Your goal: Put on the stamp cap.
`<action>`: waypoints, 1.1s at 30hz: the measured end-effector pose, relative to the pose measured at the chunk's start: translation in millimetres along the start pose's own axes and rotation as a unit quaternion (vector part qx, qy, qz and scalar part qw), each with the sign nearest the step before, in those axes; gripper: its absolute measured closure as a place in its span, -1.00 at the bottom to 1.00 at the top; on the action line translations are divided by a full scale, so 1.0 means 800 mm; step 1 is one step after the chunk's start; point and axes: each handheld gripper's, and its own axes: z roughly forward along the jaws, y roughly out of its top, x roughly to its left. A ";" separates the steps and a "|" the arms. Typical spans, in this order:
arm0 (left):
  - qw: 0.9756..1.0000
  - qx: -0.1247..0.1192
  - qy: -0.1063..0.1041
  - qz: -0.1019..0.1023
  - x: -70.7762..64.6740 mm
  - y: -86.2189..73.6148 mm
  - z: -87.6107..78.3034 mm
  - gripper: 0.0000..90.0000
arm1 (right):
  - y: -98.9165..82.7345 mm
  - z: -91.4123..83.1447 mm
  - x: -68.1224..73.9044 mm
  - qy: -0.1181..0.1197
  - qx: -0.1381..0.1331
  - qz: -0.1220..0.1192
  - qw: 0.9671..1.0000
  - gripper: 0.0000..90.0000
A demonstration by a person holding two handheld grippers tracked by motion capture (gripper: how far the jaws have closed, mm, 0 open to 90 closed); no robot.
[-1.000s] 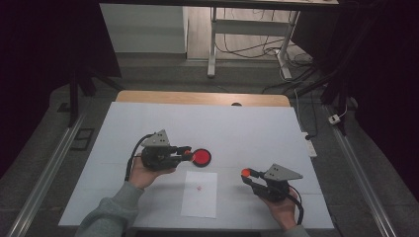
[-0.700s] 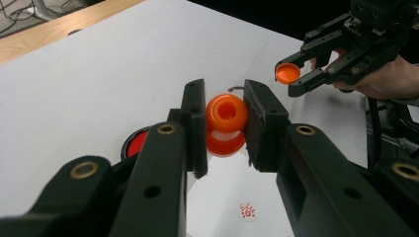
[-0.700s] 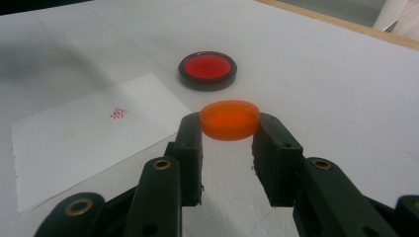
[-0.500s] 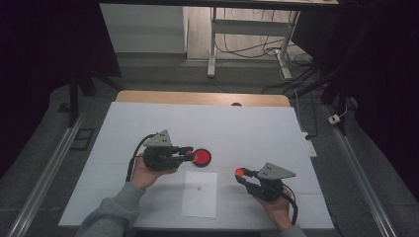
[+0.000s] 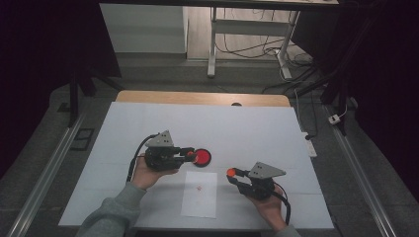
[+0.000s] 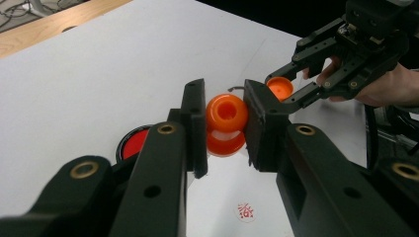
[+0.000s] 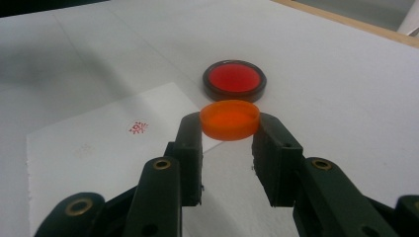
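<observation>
Orange stamp (image 6: 226, 121) sits clamped in my left gripper (image 6: 225, 123) just above the red ink pad (image 5: 202, 158); my right gripper (image 7: 228, 129) pinches its cap (image 7: 230, 119) nearby. I'd align cap squarely before pressing on.

The right claw (image 7: 230, 129) pinches an orange cap (image 7: 230, 119) between its two black jaws, holding it level, open side hidden. Just beyond the cap a round red ink pad (image 7: 234, 79) in a dark rim lies on the white desk (image 7: 336, 74). Left of the cap a white paper sheet (image 7: 89, 148) lies flat, bearing a small red stamp mark (image 7: 138, 128).
</observation>
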 end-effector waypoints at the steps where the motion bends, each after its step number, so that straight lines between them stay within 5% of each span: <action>1: 1.000 0.000 0.000 0.000 0.000 0.000 0.000 0.60 | 0.001 0.002 0.001 0.002 0.000 0.000 1.000 0.44; 33: 1.000 0.012 -0.005 0.002 -0.001 -0.002 0.006 0.60 | 0.019 0.039 0.021 0.025 -0.002 -0.019 0.999 0.44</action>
